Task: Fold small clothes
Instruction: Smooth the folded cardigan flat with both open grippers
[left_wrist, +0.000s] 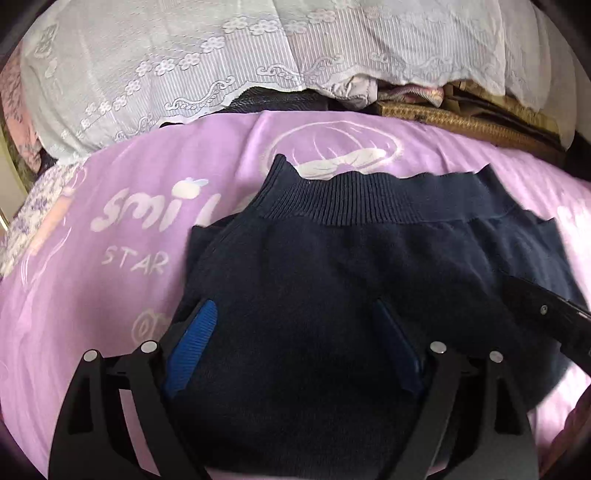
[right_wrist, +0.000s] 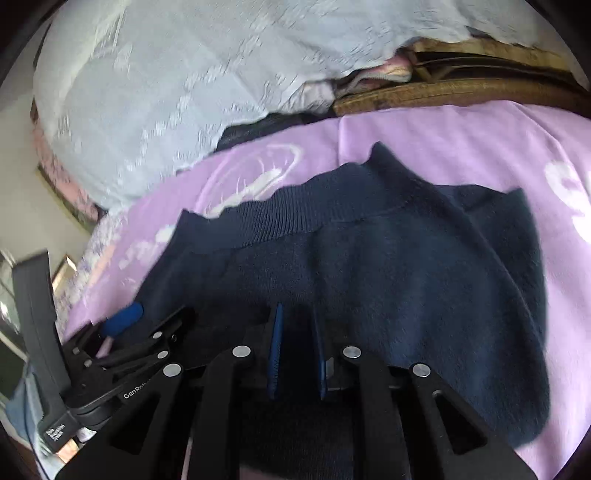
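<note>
A small navy knit garment (left_wrist: 332, 266) with a ribbed band (left_wrist: 354, 199) at its far edge lies on a purple printed sheet (left_wrist: 110, 280). My left gripper (left_wrist: 295, 314) is open, its blue pads (left_wrist: 195, 325) spread wide over the garment's near part. In the right wrist view the garment (right_wrist: 406, 266) fills the middle. My right gripper (right_wrist: 297, 317) has its blue pads (right_wrist: 276, 343) close together, and dark knit fabric sits between them. The left gripper also shows at the left of the right wrist view (right_wrist: 122, 321).
A white lace cloth (left_wrist: 184, 66) covers a pile at the back. Brown woven mats (left_wrist: 461, 118) and folded pink items (left_wrist: 417, 92) lie behind the sheet at back right. The right gripper's black body (left_wrist: 546, 310) reaches in from the right edge.
</note>
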